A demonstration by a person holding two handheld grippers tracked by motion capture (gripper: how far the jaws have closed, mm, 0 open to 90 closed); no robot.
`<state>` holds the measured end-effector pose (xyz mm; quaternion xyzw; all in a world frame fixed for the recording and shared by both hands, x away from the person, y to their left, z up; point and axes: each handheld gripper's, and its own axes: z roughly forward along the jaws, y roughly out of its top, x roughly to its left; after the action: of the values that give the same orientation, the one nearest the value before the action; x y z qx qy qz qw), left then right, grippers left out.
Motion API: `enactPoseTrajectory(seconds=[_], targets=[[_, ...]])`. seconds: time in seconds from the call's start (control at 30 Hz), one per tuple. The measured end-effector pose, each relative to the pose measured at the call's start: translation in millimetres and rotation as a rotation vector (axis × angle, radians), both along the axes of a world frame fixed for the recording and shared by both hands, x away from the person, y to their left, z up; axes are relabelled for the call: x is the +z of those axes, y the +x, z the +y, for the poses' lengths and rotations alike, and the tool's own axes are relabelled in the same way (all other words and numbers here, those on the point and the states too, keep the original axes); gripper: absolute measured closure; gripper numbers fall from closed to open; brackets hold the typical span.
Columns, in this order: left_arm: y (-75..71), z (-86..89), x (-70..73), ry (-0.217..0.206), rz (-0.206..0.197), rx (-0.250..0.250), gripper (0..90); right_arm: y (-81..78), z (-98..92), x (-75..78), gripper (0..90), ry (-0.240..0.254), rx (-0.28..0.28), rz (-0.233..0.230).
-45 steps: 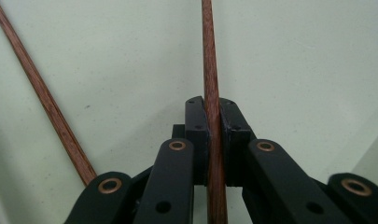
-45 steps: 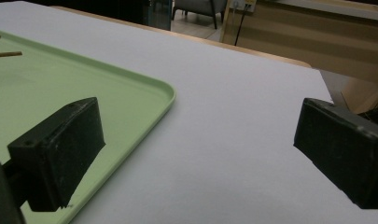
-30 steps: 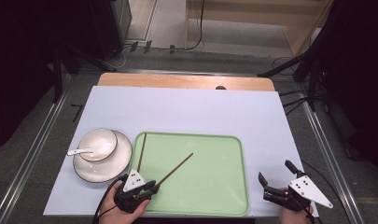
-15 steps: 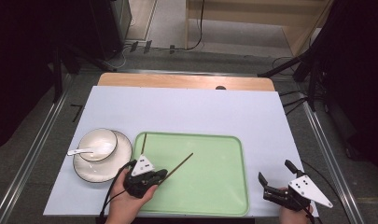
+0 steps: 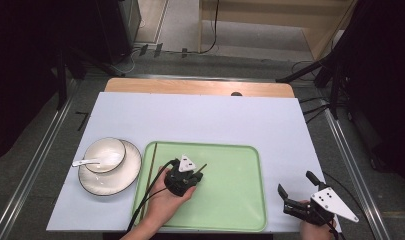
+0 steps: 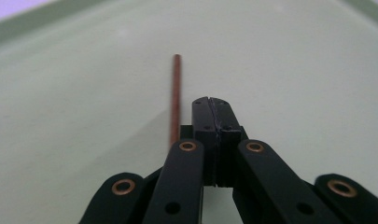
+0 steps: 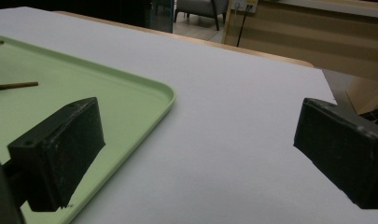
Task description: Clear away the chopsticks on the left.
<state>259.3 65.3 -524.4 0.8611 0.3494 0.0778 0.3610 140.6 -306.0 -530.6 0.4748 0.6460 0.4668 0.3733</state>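
Note:
A green tray (image 5: 230, 200) lies on the white table top. My left gripper (image 5: 195, 175) is low over the tray's left half, jaws pressed together with nothing between them. In the left gripper view the shut jaws (image 6: 214, 105) rest just right of a brown chopstick (image 6: 176, 93) lying on the tray (image 6: 294, 70). From above only that chopstick's far tip (image 5: 203, 166) pokes out past the gripper. A second chopstick (image 5: 151, 172) lies along the tray's left rim. My right gripper (image 5: 296, 182) sits open at the table's near right corner, its pads (image 7: 60, 149) empty.
A white bowl (image 5: 106, 154) with a white spoon (image 5: 87, 162) stands on a plate (image 5: 125, 172) left of the tray. The right gripper view takes in the tray's corner (image 7: 107, 93), a chopstick end (image 7: 14, 86) and bare table. Cables and stands ring the table.
My left gripper has moved from the tray's near left edge up and right onto the tray, over the slanted chopstick. The right gripper has stayed put.

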Motion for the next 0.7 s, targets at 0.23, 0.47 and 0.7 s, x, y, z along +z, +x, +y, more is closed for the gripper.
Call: enactPoseTrajectory(seconds=[0.23,0.47,0.7], targets=[[18.0,27.2,1.5,-0.023,0.034,0.133,90.0,-0.1,1.4,0.2,1.6,-0.002,0.000,0.006],[35.1,61.9,2.9,-0.043,0.045,0.273,90.0,0.7,1.6,0.1,1.6,-0.008,0.001,0.006],[38.4,75.2,5.5,0.001,0.016,0.350,90.0,0.4,1.1,0.0,1.6,-0.005,0.000,0.007]])
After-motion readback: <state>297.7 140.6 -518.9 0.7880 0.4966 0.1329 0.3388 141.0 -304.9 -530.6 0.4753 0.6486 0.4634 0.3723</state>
